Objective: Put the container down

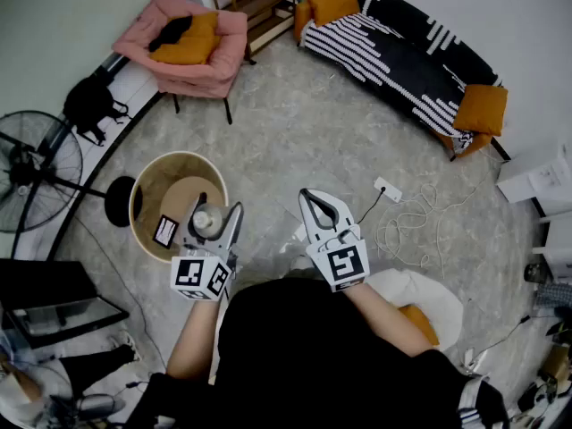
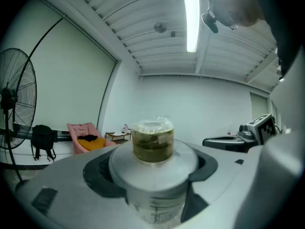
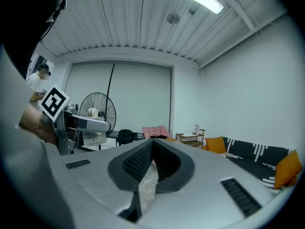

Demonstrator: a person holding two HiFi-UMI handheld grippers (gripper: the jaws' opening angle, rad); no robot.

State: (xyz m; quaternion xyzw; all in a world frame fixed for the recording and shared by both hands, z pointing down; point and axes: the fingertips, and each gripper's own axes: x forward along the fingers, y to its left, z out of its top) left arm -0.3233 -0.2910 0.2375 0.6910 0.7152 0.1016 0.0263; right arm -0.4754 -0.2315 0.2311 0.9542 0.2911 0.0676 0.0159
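Observation:
A clear plastic container (image 2: pixel 152 144) with a wide lid and brownish contents stands upright between the jaws of my left gripper (image 1: pixel 219 207), which is shut on its body below the lid. In the head view the container (image 1: pixel 205 222) hangs over the near rim of a round tan basket table (image 1: pixel 152 179). My right gripper (image 1: pixel 313 197) is beside it to the right, over the floor. Its jaws are shut on a thin translucent sheet (image 3: pixel 145 187). In the right gripper view the left gripper (image 3: pixel 83 123) and the container (image 3: pixel 93 112) show at the left.
A black-and-white card (image 1: pixel 166 231) lies in the basket table. A standing fan (image 1: pixel 36 170) is at the left, a pink armchair (image 1: pixel 192 47) and a striped sofa (image 1: pixel 402 56) at the back. A power strip with cable (image 1: pixel 390 189) lies on the floor at the right.

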